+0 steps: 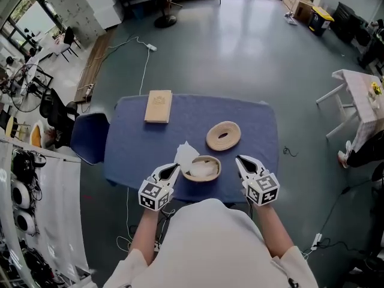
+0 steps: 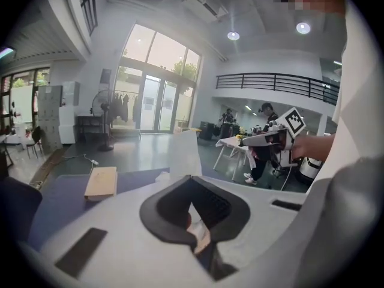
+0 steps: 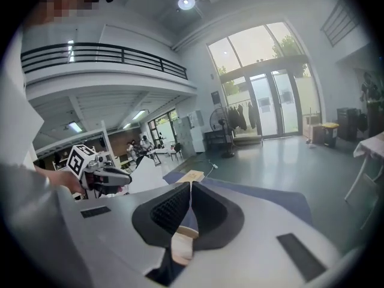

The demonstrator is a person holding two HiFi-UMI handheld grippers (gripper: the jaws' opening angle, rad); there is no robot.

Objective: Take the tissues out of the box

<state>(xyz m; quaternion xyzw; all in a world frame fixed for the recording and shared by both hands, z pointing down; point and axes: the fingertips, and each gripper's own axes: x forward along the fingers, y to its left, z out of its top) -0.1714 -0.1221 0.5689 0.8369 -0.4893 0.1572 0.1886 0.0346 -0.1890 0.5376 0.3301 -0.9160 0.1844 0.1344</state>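
Left gripper point(image 1: 175, 168) pinches a tissue point(image 1: 186, 153), lower edge hidden behind its jaws; right gripper point(image 1: 239, 159) closed, empty.

Blue-covered table point(image 1: 255, 114). Flat tan rectangular box point(image 1: 158, 106) at far left, well apart from the rest. Round lid point(image 1: 223, 135) right of centre, lying flat. Open round box point(image 1: 208, 158) near front edge, just beside lid, white tissue point(image 1: 201, 171) inside.

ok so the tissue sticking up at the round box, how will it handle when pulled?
Probably floppy: the tissue stands creased and bent at the left gripper, which is closed on it. Likely very light, so the round box should hardly move. It may tear if yanked, since it looks like a thin sheet.
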